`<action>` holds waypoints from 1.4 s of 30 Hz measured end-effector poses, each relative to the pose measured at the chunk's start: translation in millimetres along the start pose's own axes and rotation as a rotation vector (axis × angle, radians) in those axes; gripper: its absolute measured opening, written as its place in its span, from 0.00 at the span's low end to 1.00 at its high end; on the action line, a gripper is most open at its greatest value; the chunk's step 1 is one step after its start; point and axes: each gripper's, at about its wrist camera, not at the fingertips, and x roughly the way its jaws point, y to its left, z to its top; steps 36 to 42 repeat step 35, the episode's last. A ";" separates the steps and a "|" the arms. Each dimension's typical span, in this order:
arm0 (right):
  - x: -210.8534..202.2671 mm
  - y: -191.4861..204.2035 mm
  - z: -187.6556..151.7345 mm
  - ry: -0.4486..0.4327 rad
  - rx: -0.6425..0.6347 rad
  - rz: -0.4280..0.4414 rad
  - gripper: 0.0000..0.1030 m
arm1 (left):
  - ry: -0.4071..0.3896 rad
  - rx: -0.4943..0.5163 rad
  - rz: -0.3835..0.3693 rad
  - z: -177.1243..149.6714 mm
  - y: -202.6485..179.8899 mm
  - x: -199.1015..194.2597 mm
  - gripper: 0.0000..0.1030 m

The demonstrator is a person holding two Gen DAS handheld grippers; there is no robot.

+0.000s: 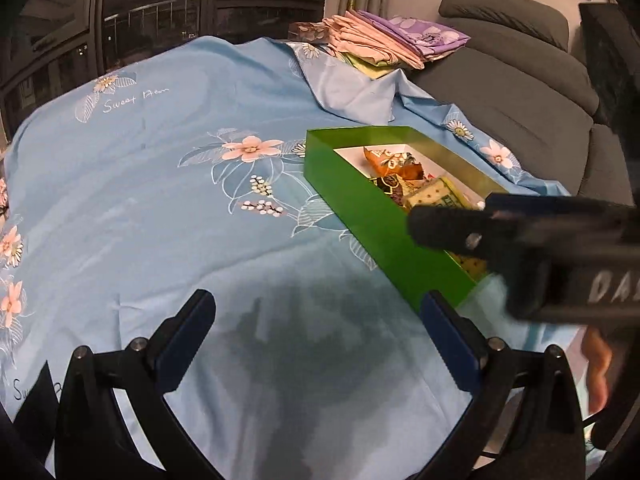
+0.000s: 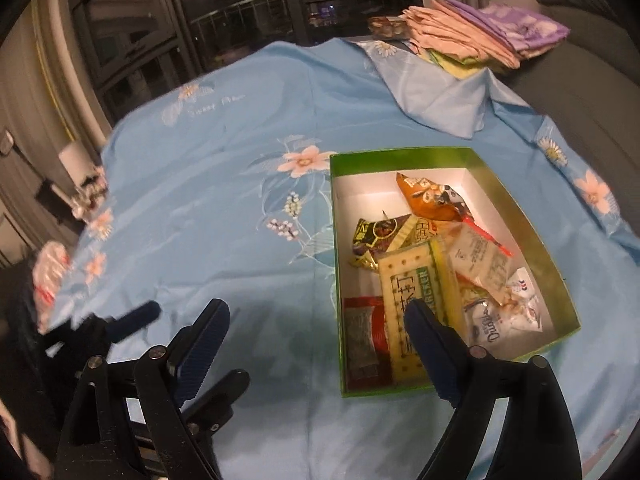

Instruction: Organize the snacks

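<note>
The green box (image 2: 448, 160) sat on the blue cloth (image 2: 224, 184) over the bench, with snack packs (image 2: 420, 280) piled inside. The left claw (image 1: 316, 316) hung released over bare cloth. The right claw (image 2: 316, 320), also released, hovered empty at the box's near edge.

Your blurred right gripper (image 1: 520, 248) hid the green box's (image 1: 360, 208) near end; the snack packets' (image 2: 404, 288) small print stayed unreadable.
</note>
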 end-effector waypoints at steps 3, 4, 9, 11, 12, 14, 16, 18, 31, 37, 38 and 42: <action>0.4 1.0 -2.6 0.015 0.010 -0.015 0.87 | -0.003 -0.013 -0.028 -1.1 -1.5 -4.6 1.00; -0.2 -0.7 -3.3 0.019 0.022 -0.021 0.87 | 0.001 -0.008 -0.030 -1.0 -3.4 -5.1 1.00; -2.4 -19.6 -6.3 0.051 0.129 -0.029 0.87 | 0.027 0.031 -0.041 2.1 -18.1 0.5 1.00; -6.4 -30.6 -8.9 0.052 0.167 -0.044 0.87 | 0.035 0.027 -0.051 4.0 -23.4 3.0 1.00; -8.1 -34.9 -9.9 0.053 0.175 -0.048 0.87 | 0.033 0.026 -0.064 5.4 -27.1 3.1 1.00; -11.1 -41.8 -11.8 0.058 0.187 -0.059 0.87 | 0.026 0.031 -0.077 7.7 -32.7 3.9 1.00; -14.0 -51.2 -12.7 0.064 0.207 -0.075 0.87 | 0.036 0.043 -0.077 10.7 -40.2 5.9 0.99; -16.6 -59.4 -14.6 0.070 0.232 -0.067 0.87 | 0.048 0.053 -0.084 13.2 -47.3 9.1 1.00; -30.4 -92.8 -27.0 0.082 0.261 -0.106 0.87 | 0.064 0.107 -0.099 18.3 -88.3 17.2 0.99; -30.0 -97.3 -29.8 0.086 0.266 -0.098 0.87 | 0.087 0.111 -0.094 16.3 -91.2 23.0 1.00; -30.0 -97.3 -29.8 0.086 0.266 -0.098 0.87 | 0.087 0.111 -0.094 16.3 -91.2 23.0 1.00; -30.0 -97.3 -29.8 0.086 0.266 -0.098 0.87 | 0.087 0.111 -0.094 16.3 -91.2 23.0 1.00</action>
